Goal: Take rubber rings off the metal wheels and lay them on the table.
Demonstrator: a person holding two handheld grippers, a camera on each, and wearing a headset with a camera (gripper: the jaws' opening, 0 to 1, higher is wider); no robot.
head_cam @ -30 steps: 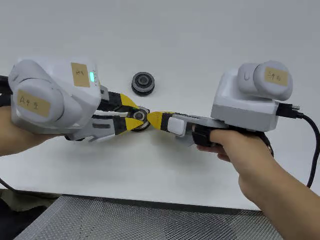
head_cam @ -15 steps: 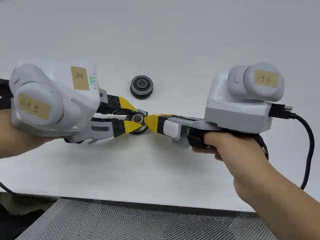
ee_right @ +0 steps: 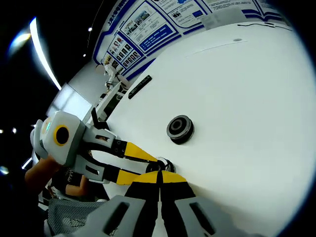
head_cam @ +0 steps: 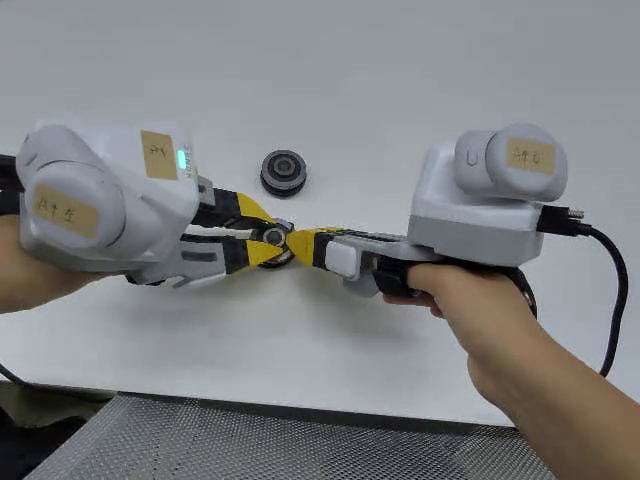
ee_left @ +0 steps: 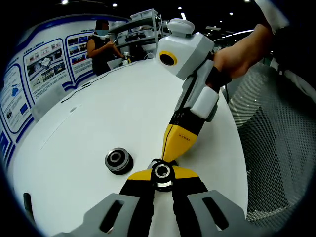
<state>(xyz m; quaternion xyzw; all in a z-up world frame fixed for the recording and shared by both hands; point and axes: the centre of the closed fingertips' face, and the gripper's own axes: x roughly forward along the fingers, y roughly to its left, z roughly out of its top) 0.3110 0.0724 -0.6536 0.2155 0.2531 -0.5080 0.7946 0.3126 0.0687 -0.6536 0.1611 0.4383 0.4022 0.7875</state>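
**Table** point(head_cam: 400, 90): white, smooth, matte top. Below its near edge lies a grey perforated metal mesh panel point(head_cam: 250, 440).

**Held wheel** point(ee_left: 162, 171): small round metal disc with a bright hub, a central bore and a dark outer band. It sits between the table's near edge and middle. The bored face is turned upward and the axis is roughly upright. Whether it rests on the table or is lifted cannot be told.

**Second wheel** point(head_cam: 284, 171): same round form, with a black rubber ring around a grey metal hub. It lies flat on the table, bore up and axis upright. It is beyond the held wheel, farther from the near edge, and stands apart from both grippers.

**Left gripper** point(head_cam: 266, 238): white plastic body, black jaws with yellow tips. The jaws are clamped on the held wheel from opposite sides of its rim.

**Right gripper** point(head_cam: 299, 240): white body with a black cable point(head_cam: 620, 300). The yellow-tipped jaws are pressed together into one wedge whose point touches the held wheel's rim. Whether any rubber is pinched between them cannot be told.
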